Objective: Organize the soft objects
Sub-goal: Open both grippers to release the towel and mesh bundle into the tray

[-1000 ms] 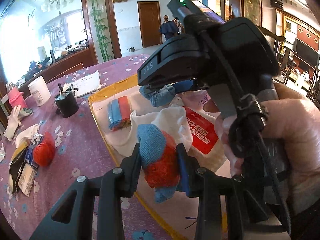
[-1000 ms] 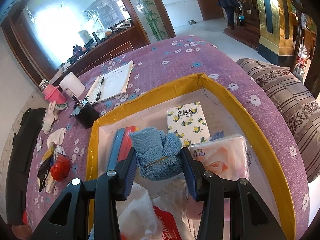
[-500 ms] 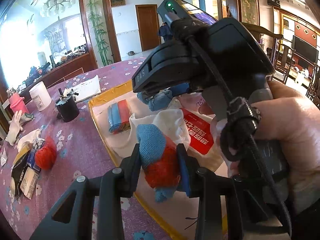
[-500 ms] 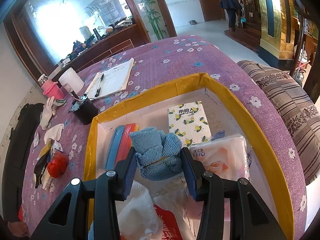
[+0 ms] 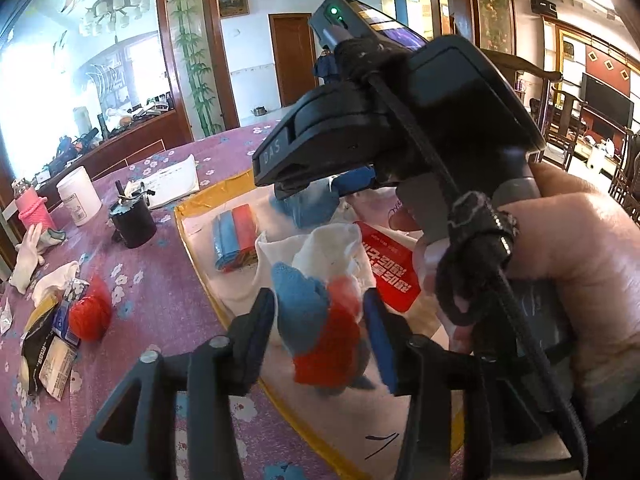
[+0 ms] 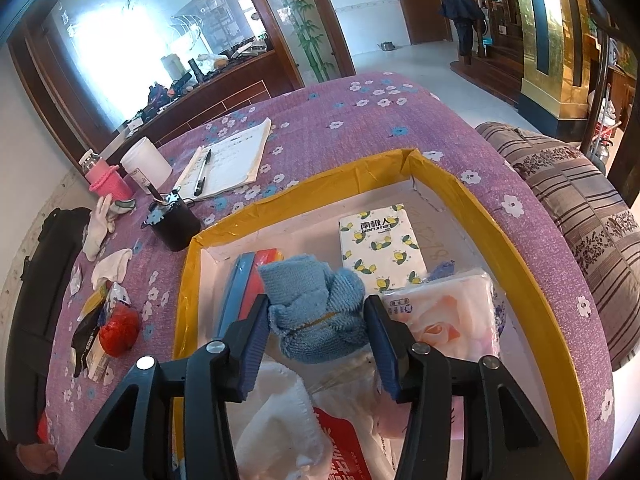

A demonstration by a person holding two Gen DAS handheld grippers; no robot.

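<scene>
Red-and-blue soft cloth bundle (image 5: pixel 320 332) hangs crumpled between the left gripper's (image 5: pixel 320 332) just-opened jaws, a gap showing at the right pad, above the near edge of the yellow-rimmed tray (image 6: pixel 496 216). Light blue terry towel (image 6: pixel 316 312), bunched and knotted, sits between the right gripper's (image 6: pixel 316 328) jaws, which have also just been widening, over the tray's middle. In the tray lie a white cloth (image 5: pixel 332 248), a lemon-print tissue pack (image 6: pixel 380 248), a pink rose-print tissue pack (image 6: pixel 444 316) and a folded blue-and-red bundle (image 5: pixel 236 240).
</scene>
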